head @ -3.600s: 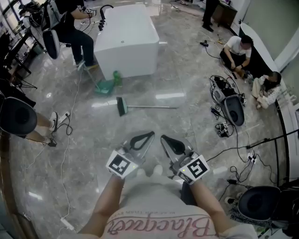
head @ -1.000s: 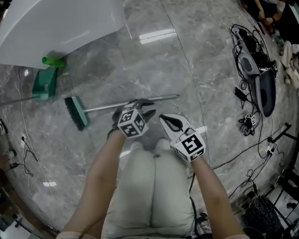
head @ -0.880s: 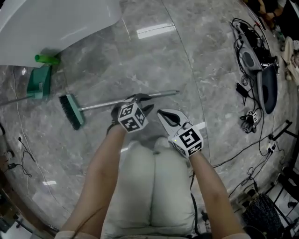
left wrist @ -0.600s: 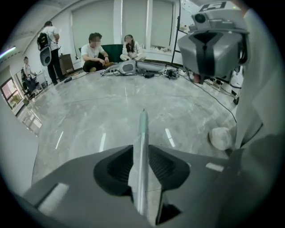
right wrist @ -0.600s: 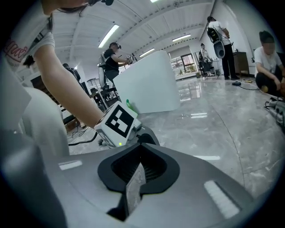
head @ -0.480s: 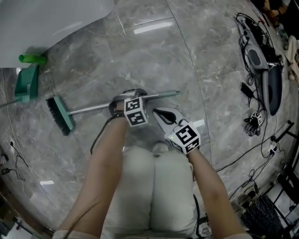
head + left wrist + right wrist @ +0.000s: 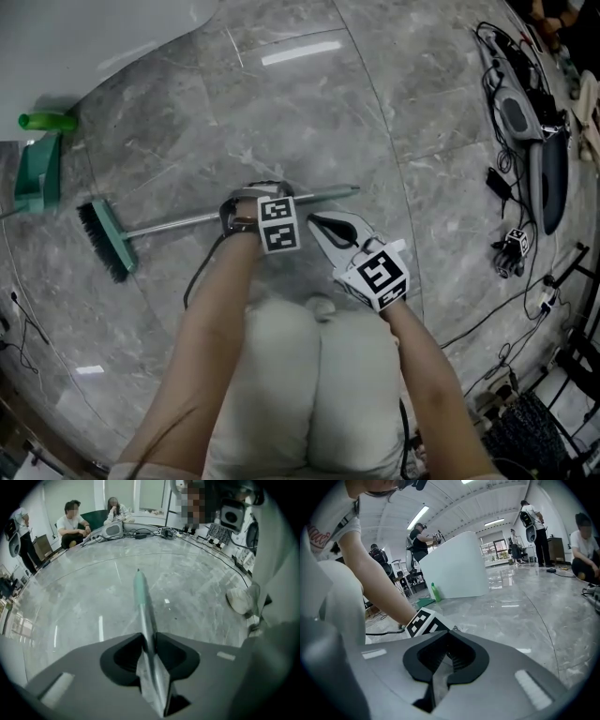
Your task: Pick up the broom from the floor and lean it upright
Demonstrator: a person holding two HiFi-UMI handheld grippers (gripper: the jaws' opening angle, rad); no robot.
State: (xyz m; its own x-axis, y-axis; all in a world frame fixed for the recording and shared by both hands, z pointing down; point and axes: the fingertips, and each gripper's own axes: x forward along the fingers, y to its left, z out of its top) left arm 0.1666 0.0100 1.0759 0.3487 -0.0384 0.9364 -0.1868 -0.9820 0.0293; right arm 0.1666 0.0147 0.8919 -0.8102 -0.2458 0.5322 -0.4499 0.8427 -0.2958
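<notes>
- Grey marble floor (image 7: 281, 103) is filling the head view. The person is crouching lower over it than a second ago.
- White unit (image 7: 94, 37) is sitting at the upper left edge, well apart from both hands. Judging it a possible surface for leaning the broom; not confirmed.
- Broom (image 7: 202, 218) is still lying flat on the floor. Its brush head (image 7: 103, 242) is pointing left in the head view, near the green dustpan (image 7: 36, 176) but apart from it. The handle (image 7: 159, 226) is running rightward to its green end cap (image 7: 139, 585). No lift is showing yet.
- Left tongs (image 7: 143, 638): a second ago they were hovering above the handle; now they are down on it, pointing steeply at the floor.
- The left gripper view is showing the handle passing straight between the tips, with the pads touching it on both sides and no gap visible. Reading this as a grip on the broom. The grip is sitting on the end-cap half of the handle, well away from the brush head.
- Right tongs (image 7: 316, 221): also lower than a second ago, closed and holding nothing. They are hanging just beside the left tongs on the person's side of the handle, and appear not to be touching it.
- Meaning for the task: the reach is finishing and the grasp is looking made; raising and leaning are both still remaining.
- Judging that the brush end will be dragging on the floor as the cap end is rising, so the broom may be swivelling in a single hold. The right tongs are looking well placed for steadying.
</notes>
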